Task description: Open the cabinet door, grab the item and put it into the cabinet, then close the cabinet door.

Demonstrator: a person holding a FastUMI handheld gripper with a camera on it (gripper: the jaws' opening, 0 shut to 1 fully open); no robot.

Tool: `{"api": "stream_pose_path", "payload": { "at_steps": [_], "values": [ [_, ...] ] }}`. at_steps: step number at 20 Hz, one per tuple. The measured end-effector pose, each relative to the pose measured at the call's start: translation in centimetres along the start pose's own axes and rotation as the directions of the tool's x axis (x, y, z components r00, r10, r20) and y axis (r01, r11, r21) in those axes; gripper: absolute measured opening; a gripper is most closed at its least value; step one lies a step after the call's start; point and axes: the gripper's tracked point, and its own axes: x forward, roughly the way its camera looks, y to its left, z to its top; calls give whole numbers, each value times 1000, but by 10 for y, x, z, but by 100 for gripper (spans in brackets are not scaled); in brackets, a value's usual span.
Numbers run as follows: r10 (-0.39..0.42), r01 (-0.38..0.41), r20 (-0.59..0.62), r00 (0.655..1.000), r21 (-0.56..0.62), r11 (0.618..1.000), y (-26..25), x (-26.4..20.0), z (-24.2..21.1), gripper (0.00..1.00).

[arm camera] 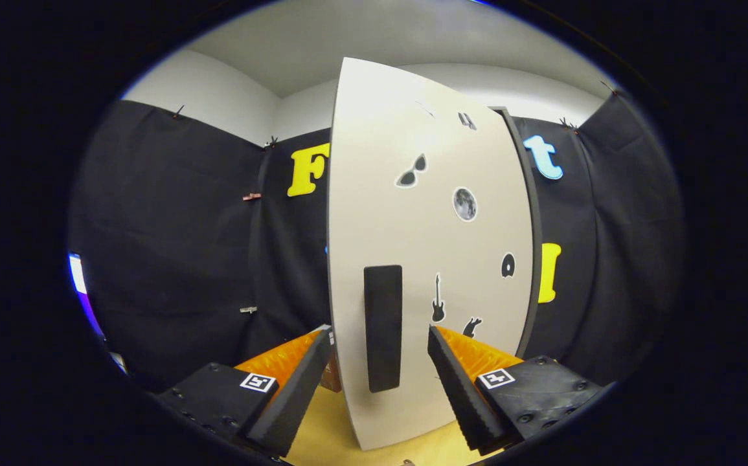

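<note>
A white cabinet door (425, 246) with several small dark stickers stands upright just ahead of me. Its left free edge is nearer to me than its right side, which meets a dark cabinet frame (532, 259). A black vertical handle (383, 304) sits low on the door. My gripper (380, 334) is open, with the handle in the gap between the two fingers and apart from both. A small brown object (332, 380) peeks out by the door's left edge behind the left finger; most of it is hidden.
A light wooden tabletop (328, 433) lies under the fingers and the door's lower edge. Black cloth walls close the booth on the left and right, with a white wall and ceiling above.
</note>
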Motion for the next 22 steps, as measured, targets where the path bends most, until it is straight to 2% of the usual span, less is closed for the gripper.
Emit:
{"api": "stream_pose_path", "payload": {
  "at_steps": [6, 10, 14, 18, 22],
  "values": [
    [-167, 167, 6, 986, -21, 986, -15, -7, 8, 97],
    [-300, 300, 15, 954, -84, 950, -49, -7, 11, 97],
    [-236, 238, 43, 971, -81, 968, -30, -3, 23, 97],
    [-234, 237, 49, 971, -76, 969, -34, -5, 26, 97],
    [-196, 197, 20, 980, -61, 979, -24, 0, 20, 98]
  ]
}}
